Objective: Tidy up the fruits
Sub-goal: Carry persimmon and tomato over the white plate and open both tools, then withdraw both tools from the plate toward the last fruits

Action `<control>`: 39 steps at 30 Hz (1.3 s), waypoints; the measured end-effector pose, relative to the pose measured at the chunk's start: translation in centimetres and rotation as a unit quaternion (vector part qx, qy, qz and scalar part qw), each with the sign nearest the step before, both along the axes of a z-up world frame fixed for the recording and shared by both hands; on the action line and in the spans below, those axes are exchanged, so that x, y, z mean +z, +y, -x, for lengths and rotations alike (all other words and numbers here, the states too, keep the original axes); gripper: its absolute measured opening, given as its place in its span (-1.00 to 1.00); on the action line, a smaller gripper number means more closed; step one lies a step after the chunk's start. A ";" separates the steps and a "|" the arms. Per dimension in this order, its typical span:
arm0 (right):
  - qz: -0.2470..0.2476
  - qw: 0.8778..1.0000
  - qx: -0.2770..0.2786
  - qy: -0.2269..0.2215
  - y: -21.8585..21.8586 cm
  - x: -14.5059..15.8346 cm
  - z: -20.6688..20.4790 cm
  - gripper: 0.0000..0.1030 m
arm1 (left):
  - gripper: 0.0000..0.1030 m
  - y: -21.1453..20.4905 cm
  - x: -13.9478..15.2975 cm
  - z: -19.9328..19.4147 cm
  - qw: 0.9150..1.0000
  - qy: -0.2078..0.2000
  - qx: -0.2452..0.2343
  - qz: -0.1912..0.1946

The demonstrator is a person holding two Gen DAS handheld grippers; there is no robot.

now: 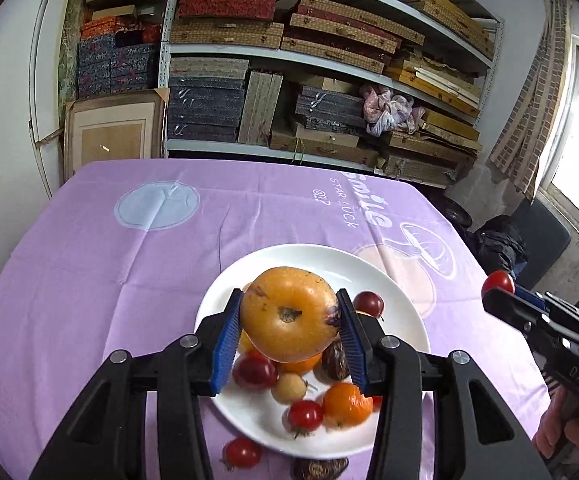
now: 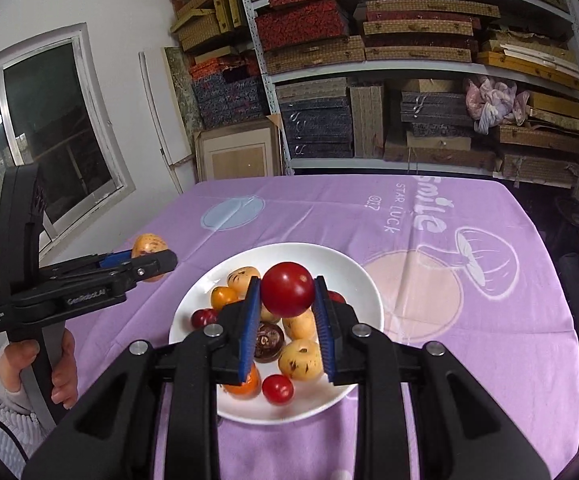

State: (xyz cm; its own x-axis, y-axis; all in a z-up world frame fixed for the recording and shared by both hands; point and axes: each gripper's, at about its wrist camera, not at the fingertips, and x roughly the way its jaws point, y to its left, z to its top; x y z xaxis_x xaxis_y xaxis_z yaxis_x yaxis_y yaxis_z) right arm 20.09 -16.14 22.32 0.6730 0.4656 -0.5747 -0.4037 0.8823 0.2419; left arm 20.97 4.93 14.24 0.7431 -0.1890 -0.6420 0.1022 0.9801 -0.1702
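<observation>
My left gripper is shut on a large yellow-orange fruit and holds it above the white plate. My right gripper is shut on a red cherry tomato above the same plate. The plate holds several small fruits: cherry tomatoes, oranges, yellow spotted fruits and a dark brown one. In the left wrist view the right gripper shows at the right with its tomato. In the right wrist view the left gripper shows at the left with its yellow fruit.
A purple tablecloth covers the table. A cherry tomato and a dark fruit lie on the cloth just off the plate's near edge. Shelves of stacked boxes stand behind the table. A window is on the left wall.
</observation>
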 end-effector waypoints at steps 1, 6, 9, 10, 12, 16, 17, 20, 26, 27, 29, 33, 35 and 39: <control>0.004 1.000 0.005 0.006 0.5 -0.6 -0.8 -0.51 | -0.10 -0.3 -0.3 -1.5 1.000 0.010 -0.001 0.003; 0.030 0.999 0.016 0.034 2.2 -4.7 -3.4 -0.51 | -0.10 -2.9 -3.8 -7.6 0.998 0.056 -0.015 -0.013; 0.039 0.998 0.021 0.049 2.8 -6.6 -4.8 -0.51 | -0.10 -4.1 -5.8 -10.0 0.997 0.079 -0.019 -0.014; 0.043 0.998 0.021 0.049 2.9 -7.1 -5.2 -0.51 | -0.10 -4.3 -6.5 -10.6 0.996 0.085 -0.019 -0.018; 0.055 0.997 0.027 0.056 3.7 -7.9 -5.9 -0.51 | -0.10 -4.9 -7.4 -11.4 0.995 0.093 -0.020 -0.033; 0.076 0.994 0.034 0.065 5.1 -9.4 -7.0 -0.50 | -0.09 -5.2 -9.0 -12.6 0.993 0.113 -0.018 -0.040; 0.077 0.995 0.033 0.063 5.1 -9.6 -7.1 -0.50 | -0.06 -5.2 -9.2 -12.7 0.993 0.112 -0.015 -0.043; 0.077 0.994 0.035 0.067 5.2 -10.0 -7.5 -0.47 | 0.17 -5.2 -9.1 -12.8 0.993 0.106 -0.012 -0.049; 0.074 0.995 0.032 0.058 4.5 -8.8 -6.7 -0.44 | 0.23 -3.2 -6.5 -11.0 0.996 0.079 0.006 -0.030; 0.068 0.996 0.031 0.053 4.2 -8.1 -6.2 -0.44 | 0.23 -2.7 -5.6 -10.4 0.997 0.073 0.010 -0.027; 0.058 0.997 0.028 0.033 3.3 -6.1 -4.7 -0.39 | 0.26 -1.7 -3.8 -8.7 0.998 0.057 0.017 -0.024; 0.021 0.999 0.017 -0.026 1.1 -2.0 0.3 0.26 | 0.49 0.0 -0.7 -3.7 0.998 0.014 0.031 -0.044; -0.004 0.999 0.009 -0.050 -0.1 -1.0 3.1 0.52 | 0.63 0.6 -0.2 -0.8 0.997 -0.002 0.037 -0.064; -0.044 0.997 -0.007 -0.067 -1.6 -2.7 8.1 0.88 | 0.81 1.8 -2.6 4.5 0.994 -0.013 0.052 -0.094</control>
